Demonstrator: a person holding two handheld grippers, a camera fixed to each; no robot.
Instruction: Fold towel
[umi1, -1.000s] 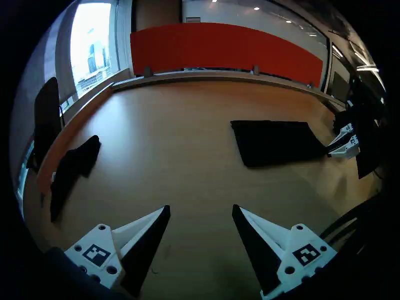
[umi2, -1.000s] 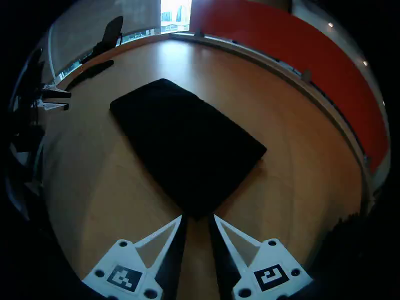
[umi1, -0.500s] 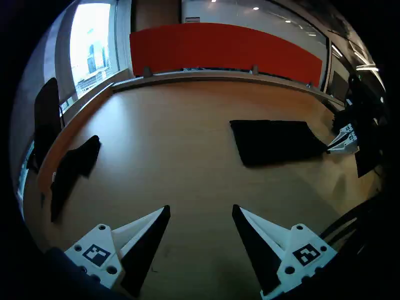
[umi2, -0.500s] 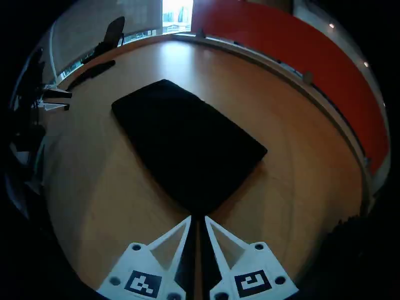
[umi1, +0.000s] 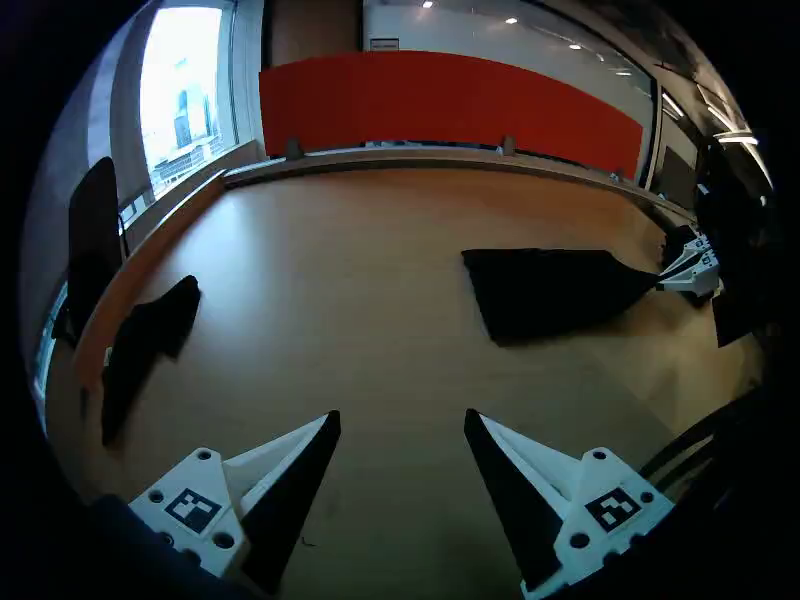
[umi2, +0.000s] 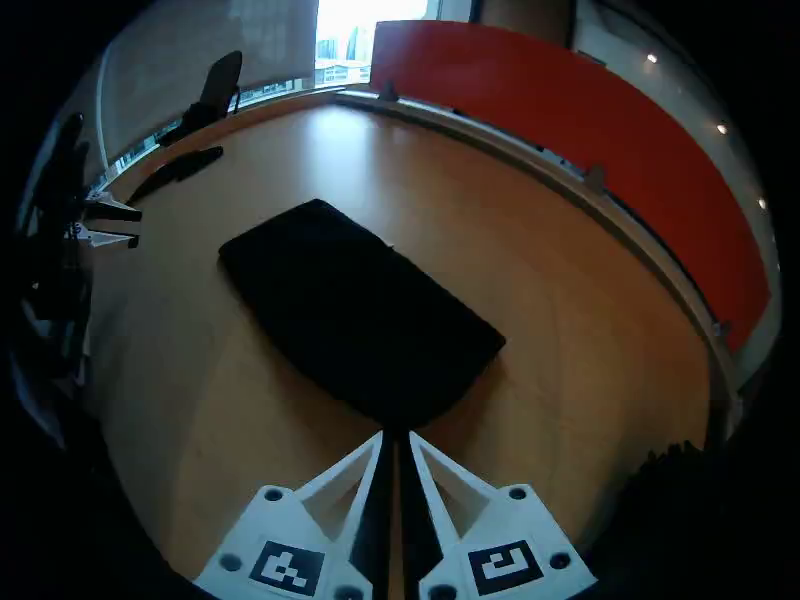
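Towel (umi2: 360, 310), black, lies mostly flat on the wooden table (umi2: 560, 300), its near corner pinched between the almost closed fingers of the right gripper (umi2: 395, 437). In the left gripper view that corner rises to a point off the surface. The left gripper (umi1: 400, 415) hovers well apart from it, its 2 fingers spread wide with nothing between them, and a dark cloth (umi1: 145, 335) lies by the table's left edge.

**No legible text in view**

No words, numbers or brand names can be read. The 2 fingers of the left hand-held gripper (umi1: 401, 413) and of the right hand-held gripper (umi2: 396, 436) each carry a black-and-white coded marker (umi1: 192, 508), a pattern with no lettering. A pale wall sign (umi1: 383, 44) above the red panel (umi1: 450, 100) is too small to read.
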